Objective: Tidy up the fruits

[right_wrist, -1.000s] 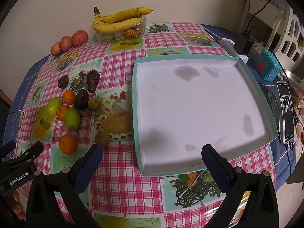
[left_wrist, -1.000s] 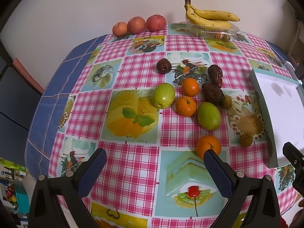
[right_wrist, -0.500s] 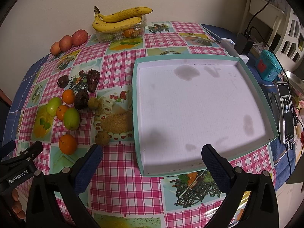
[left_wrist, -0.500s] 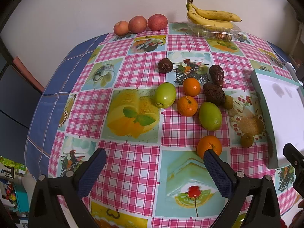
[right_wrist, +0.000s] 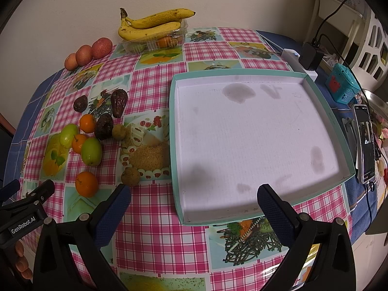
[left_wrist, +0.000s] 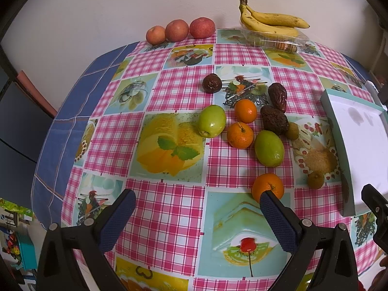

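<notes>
Left gripper (left_wrist: 196,202): jaws spread wide, nothing between them; held low over the near table edge, facing the loose fruit.
Right gripper (right_wrist: 192,197): also spread wide and empty; centred on the near wall of the tray (right_wrist: 219,219).
Likely reason for poses: left covers the fruit pile, right covers the drop zone; judged, not seen.
Nearest orange (left_wrist: 267,186): left of the tray, just ahead of the left gripper's right finger (left_wrist: 276,220), which overlaps its lower edge in view; contact cannot be told.
Green fruit (left_wrist: 269,148): left of the tray, beyond that orange.
Kiwi (left_wrist: 315,180): just beside the tray's left wall.
Dark wrinkled fruits (left_wrist: 274,120): left of the tray, further back.
Tray: holds no fruit; stained floor only.
Bananas (right_wrist: 150,25): beyond the tray's far-left corner, resting on a clear plastic box (right_wrist: 157,42).
Phone (right_wrist: 365,143): just right of the tray.
</notes>
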`<state>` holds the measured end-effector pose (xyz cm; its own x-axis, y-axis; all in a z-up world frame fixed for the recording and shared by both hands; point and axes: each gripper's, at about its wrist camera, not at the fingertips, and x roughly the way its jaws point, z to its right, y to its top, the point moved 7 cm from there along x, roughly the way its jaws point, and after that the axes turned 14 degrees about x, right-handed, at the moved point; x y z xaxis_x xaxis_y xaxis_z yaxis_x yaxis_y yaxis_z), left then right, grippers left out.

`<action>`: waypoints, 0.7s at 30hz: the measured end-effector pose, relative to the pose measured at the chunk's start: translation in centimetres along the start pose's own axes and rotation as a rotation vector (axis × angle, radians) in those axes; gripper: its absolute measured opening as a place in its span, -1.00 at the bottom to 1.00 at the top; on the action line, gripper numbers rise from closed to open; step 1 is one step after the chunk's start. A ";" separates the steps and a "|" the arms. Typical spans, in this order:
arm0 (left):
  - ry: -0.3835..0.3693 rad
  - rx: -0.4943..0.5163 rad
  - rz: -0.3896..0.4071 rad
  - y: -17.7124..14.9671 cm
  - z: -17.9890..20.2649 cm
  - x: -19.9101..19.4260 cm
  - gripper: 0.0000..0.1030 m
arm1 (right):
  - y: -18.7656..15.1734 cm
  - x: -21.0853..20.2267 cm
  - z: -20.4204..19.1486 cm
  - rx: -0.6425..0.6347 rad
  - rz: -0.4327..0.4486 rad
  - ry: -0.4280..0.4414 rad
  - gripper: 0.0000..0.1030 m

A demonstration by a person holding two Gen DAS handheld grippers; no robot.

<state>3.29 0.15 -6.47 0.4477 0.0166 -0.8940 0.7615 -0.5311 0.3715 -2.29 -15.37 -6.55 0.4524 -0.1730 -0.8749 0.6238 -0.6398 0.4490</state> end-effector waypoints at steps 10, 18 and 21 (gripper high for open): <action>-0.007 -0.010 -0.008 -0.1 -0.2 0.2 1.00 | 0.0 0.0 0.0 0.000 -0.002 -0.002 1.00; -0.028 -0.014 -0.011 0.1 -0.1 0.4 1.00 | -0.1 0.2 -0.1 -0.004 -0.007 -0.002 1.00; -0.052 -0.025 -0.010 0.2 -0.1 0.6 1.00 | -0.1 0.3 -0.2 -0.006 -0.012 -0.001 1.00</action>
<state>3.74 0.15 -6.94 0.4154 -0.0221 -0.9094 0.7779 -0.5096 0.3677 -2.09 -15.28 -6.83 0.4439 -0.1660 -0.8806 0.6329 -0.6376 0.4392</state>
